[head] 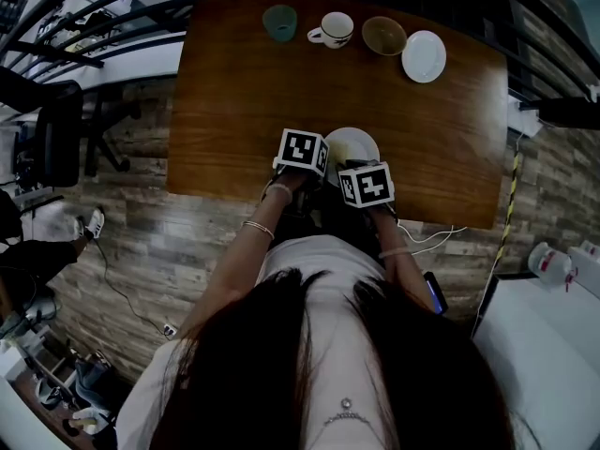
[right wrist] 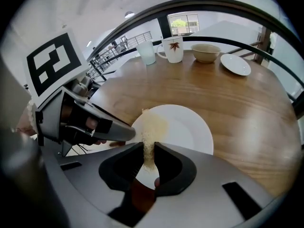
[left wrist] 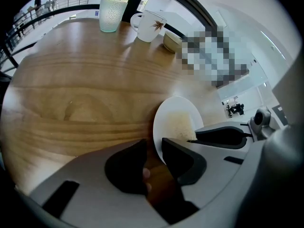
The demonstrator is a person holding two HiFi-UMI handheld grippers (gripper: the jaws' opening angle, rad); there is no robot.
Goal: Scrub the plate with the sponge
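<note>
A white plate [head: 357, 141] lies near the front edge of the wooden table [head: 244, 92]. My left gripper [left wrist: 153, 144] is shut on the plate's near left rim [left wrist: 159, 127], which runs between its dark jaws. A pale yellow sponge [right wrist: 151, 126] rests on the left part of the plate [right wrist: 187, 127]. My right gripper [right wrist: 148, 147] is shut on the sponge's near end and presses it to the plate. In the left gripper view the sponge [left wrist: 182, 126] shows beside the right gripper's jaw. Both marker cubes hide the jaws in the head view.
Along the table's far edge stand a teal glass [head: 279, 22], a white mug [head: 333, 29], a beige bowl [head: 384, 36] and a small white plate [head: 424, 56]. A plank floor surrounds the table. A black chair [head: 52, 134] stands at the left.
</note>
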